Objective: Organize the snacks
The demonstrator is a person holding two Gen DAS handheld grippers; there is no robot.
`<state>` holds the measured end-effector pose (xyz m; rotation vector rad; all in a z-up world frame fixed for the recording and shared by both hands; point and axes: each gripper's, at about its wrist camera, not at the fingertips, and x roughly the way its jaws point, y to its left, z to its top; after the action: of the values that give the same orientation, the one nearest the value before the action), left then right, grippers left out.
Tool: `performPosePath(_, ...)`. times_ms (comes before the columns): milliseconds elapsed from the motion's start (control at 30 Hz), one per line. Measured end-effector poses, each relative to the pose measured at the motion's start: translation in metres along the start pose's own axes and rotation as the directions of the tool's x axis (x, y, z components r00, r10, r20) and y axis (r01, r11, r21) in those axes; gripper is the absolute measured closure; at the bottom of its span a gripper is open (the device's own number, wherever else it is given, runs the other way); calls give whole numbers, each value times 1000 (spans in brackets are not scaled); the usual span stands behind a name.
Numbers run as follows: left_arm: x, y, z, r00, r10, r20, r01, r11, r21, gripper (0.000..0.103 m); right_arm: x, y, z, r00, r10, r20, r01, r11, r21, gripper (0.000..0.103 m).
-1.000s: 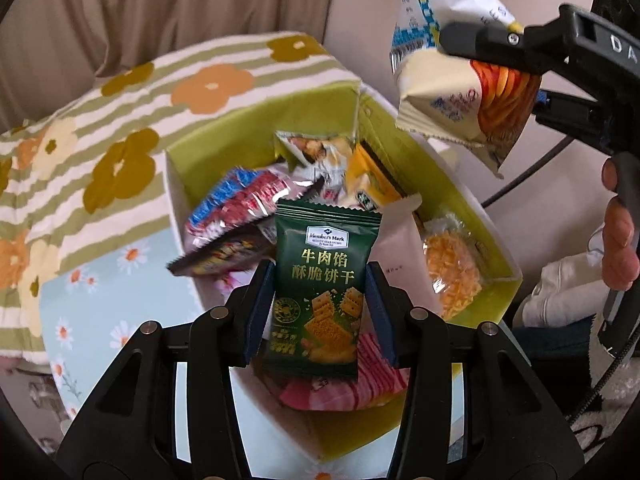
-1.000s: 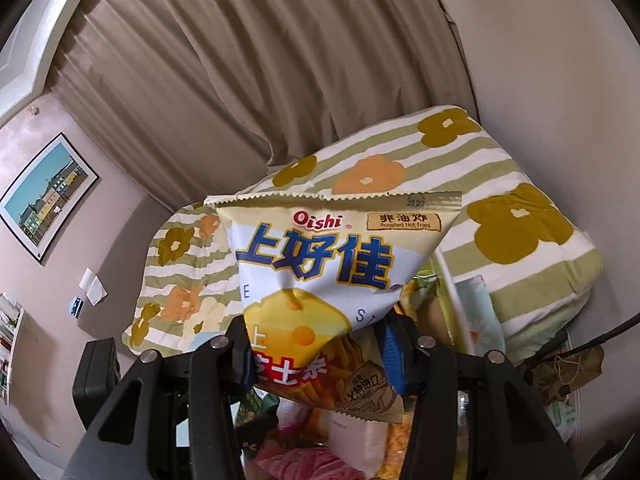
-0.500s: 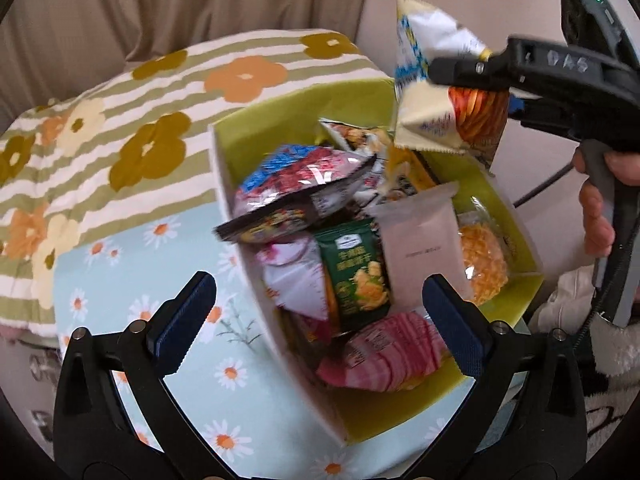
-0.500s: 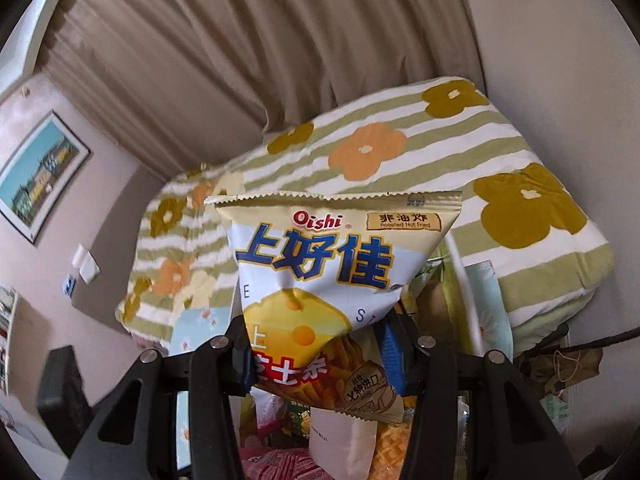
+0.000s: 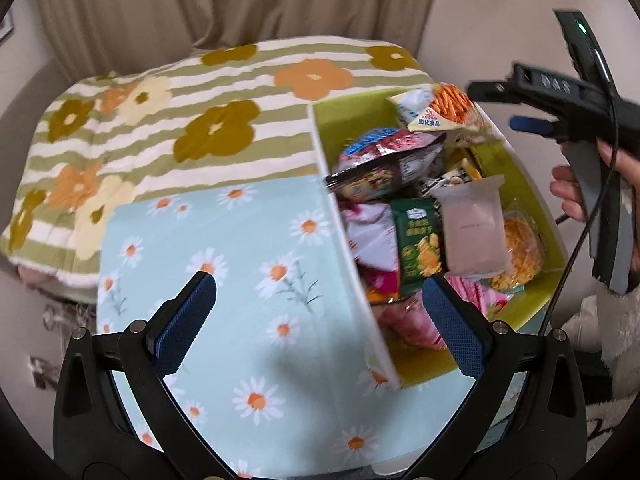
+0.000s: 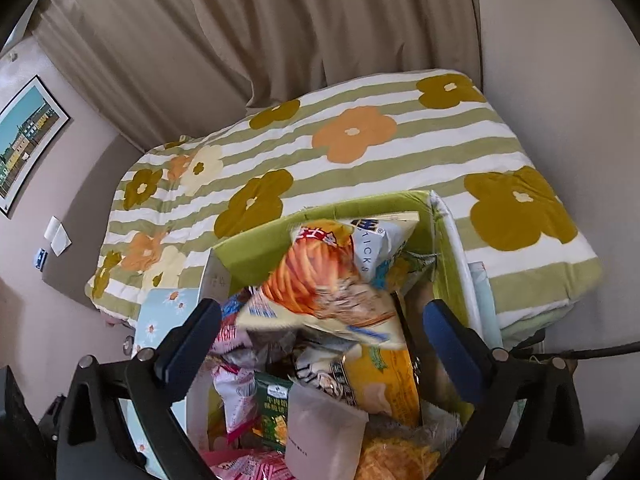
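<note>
Both claws wide and empty over the packed snack box!

Left claw (image 5: 320, 320) and right claw (image 6: 324, 340) gape; the green box (image 5: 532, 304) brims with packets: chip bag (image 6: 332, 280) on top at the far end, green biscuit packet (image 5: 418, 244) mid-pile.

Lime-green box (image 5: 524, 312), daisy-print blue cloth (image 5: 224, 248) (white petals), striped floral blanket (image 5: 168, 120)

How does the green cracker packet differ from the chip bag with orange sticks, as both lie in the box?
The green cracker packet is small, dark green and wedged low among other snacks; the chip bag is larger, pale with orange sticks, and lies on top of the pile at the far end. Both sit inside the green-lined box, and neither is gripped.
</note>
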<state>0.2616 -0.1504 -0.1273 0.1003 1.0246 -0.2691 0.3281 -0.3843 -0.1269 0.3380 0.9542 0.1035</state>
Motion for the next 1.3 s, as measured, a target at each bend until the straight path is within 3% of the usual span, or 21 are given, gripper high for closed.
performPosePath(333,-61,30,-15,993,14,120,-9,999,-45,1,-75,41,-43,987,-70,144,80,995,-61,2)
performPosePath(533,-126,48,-36,967,-3,254,11,999,-32,1,-147,96,-92,952,-104,286,143,982,-122,2)
performPosePath(700,-180,61,-71,938,29,347,-18,999,-34,0,-193,139,-144,916,-117,384,189,970,-155,2)
performPosePath(967,-228,80,-133,898,94,430,-56,993,-100,0,-214,173,-215,883,-142,447,254,946,-203,2)
performPosePath(1200,-234,79,-160,892,105,439,-72,993,-90,0,-220,178,-241,879,-143,455,250,951,-183,2)
performPosePath(1300,-238,75,-164,886,76,458,-45,996,-77,0,-221,178,-243,877,-146,458,254,950,-182,2)
